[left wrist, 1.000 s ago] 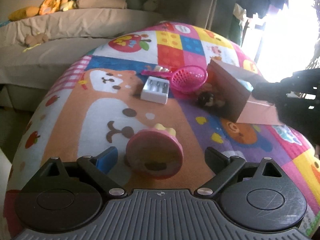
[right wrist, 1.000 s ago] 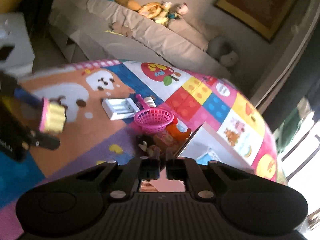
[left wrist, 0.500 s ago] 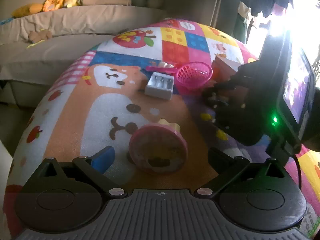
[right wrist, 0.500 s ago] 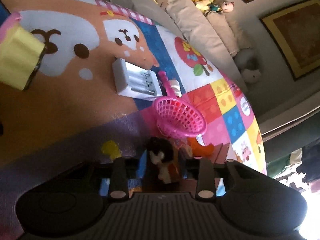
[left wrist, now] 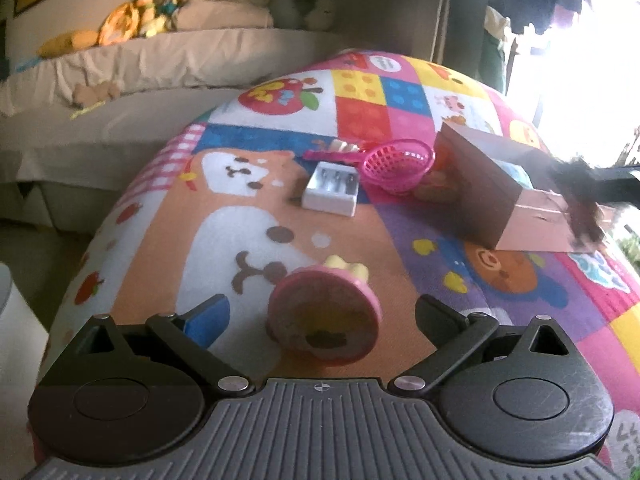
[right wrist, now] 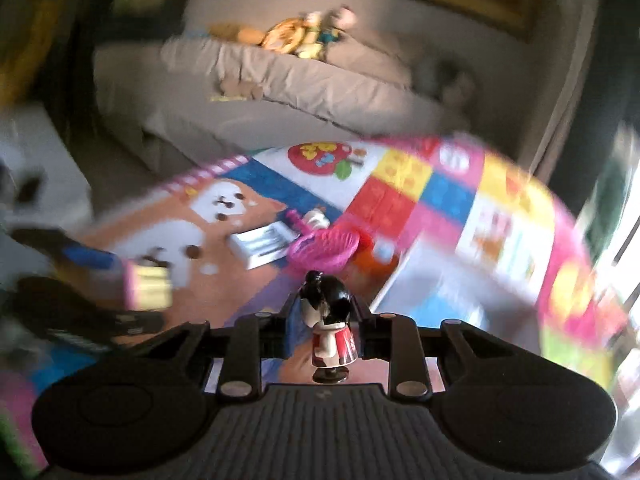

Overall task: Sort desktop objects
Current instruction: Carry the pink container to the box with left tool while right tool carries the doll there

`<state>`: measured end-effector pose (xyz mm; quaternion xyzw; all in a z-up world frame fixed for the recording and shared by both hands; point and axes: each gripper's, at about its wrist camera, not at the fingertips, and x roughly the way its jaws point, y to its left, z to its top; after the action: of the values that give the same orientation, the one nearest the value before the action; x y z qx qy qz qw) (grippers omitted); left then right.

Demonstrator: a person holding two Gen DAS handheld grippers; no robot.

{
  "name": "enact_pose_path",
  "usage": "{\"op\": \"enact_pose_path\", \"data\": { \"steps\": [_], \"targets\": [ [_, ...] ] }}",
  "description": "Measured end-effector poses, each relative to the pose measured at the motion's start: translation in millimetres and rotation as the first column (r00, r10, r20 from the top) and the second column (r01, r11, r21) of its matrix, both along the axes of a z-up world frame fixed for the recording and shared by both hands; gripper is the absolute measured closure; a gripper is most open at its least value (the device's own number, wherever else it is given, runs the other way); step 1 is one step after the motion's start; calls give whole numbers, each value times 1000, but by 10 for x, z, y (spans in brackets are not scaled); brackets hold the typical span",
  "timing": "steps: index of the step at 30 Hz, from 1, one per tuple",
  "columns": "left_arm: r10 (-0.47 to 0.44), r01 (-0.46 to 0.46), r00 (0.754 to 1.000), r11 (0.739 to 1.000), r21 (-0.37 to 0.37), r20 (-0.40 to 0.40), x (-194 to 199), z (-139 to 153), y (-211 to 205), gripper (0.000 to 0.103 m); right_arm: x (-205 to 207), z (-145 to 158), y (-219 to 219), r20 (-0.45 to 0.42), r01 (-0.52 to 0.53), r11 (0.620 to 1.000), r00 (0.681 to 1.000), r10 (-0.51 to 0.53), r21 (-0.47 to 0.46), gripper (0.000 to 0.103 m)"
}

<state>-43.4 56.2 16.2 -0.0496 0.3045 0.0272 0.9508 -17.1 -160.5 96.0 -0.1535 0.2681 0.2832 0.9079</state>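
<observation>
Grip check, right gripper [right wrist: 325, 330]: jaws clenched on a small figurine [right wrist: 329, 322] with black hair and a red-and-white body, standing upright between the pads, lifted clear of the mat. Right view heavily blurred, so the hand looks to be in transit.

Left gripper [left wrist: 320, 314]: jaws spread wide, pressing on nothing. A round pink toy [left wrist: 324, 322] with a yellow piece at its far edge sits on the play mat [left wrist: 168, 264] between the spread fingers, close in front of the tool; contact with either pad not visible.

Ahead of the left tool, further out: white battery charger [left wrist: 330, 190], then pink basket [left wrist: 398, 166] just beyond and to its right. Open cardboard box [left wrist: 504, 196] lies further right. From the left view the right tool's tip and the dark figurine hang over the box's near end.

Step in hand (judgement): carrying the figurine to the box, mid-transfer.

Next move calls for: bringing the figurine over the box opening, lowering it before letting go, and keeping clear of the box wall. The left tool would then need to close squarely across the pink toy's round body.

Risk: figurine is top-heavy; could tip on release.
</observation>
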Motion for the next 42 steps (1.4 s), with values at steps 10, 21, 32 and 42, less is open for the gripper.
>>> {"op": "enact_pose_path", "data": {
  "steps": [10, 21, 32, 42],
  "targets": [
    [-47, 48, 999, 994, 96, -10, 35, 117, -222, 43, -345, -441, -883, -170, 224, 969, 964, -204, 104, 77],
    [-402, 355, 889, 908, 223, 218, 306, 1344, -1073, 75, -240, 592, -1409, 96, 215, 940, 964, -248, 266, 77],
    [-465, 446, 883, 871, 204, 56, 108, 765, -952, 30, -61, -106, -1257, -126, 211, 959, 974, -190, 188, 77],
    [-621, 633, 773, 769, 89, -128, -438, 419, -940, 10, -260, -599, -1133, -227, 217, 971, 955, -191, 98, 76]
  ]
}}
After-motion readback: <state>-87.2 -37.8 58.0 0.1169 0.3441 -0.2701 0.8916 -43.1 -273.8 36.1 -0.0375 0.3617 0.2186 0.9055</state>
